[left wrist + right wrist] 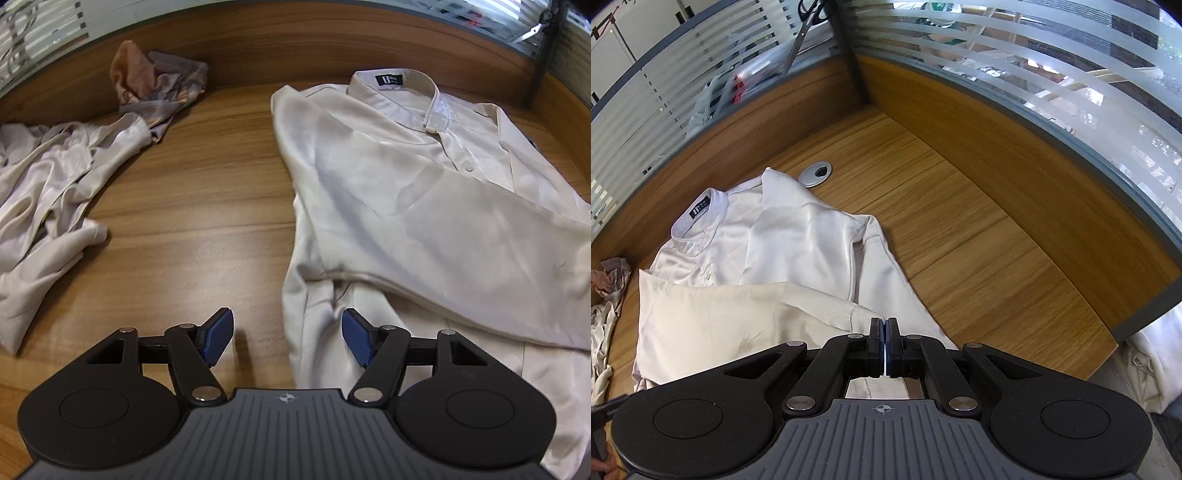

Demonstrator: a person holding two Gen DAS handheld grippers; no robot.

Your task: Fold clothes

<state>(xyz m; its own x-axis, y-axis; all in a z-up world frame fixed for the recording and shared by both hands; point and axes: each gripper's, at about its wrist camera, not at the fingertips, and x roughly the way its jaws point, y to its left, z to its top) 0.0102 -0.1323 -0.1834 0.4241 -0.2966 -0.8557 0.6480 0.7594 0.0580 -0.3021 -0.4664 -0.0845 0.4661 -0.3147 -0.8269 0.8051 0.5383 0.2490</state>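
Cream shirt [424,206] lies flat on the wooden desk [207,206], collar [395,79] at the far end, one sleeve [746,306] folded across the chest. The right gripper [885,325] is clenched on that sleeve's cuff [864,317], and the left gripper [288,341] hangs released, spread over the shirt's near side edge with nothing between the pads. Looks like the sleeve-fold step: next I'd lay the cuff down flat and release, then pinch the hem with the left for the body fold, leaving the crumpled pile [48,206] for later.

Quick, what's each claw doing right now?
Left gripper: open, holding nothing, over the cream shirt's edge.
Right gripper: closed on the shirt's sleeve cuff.
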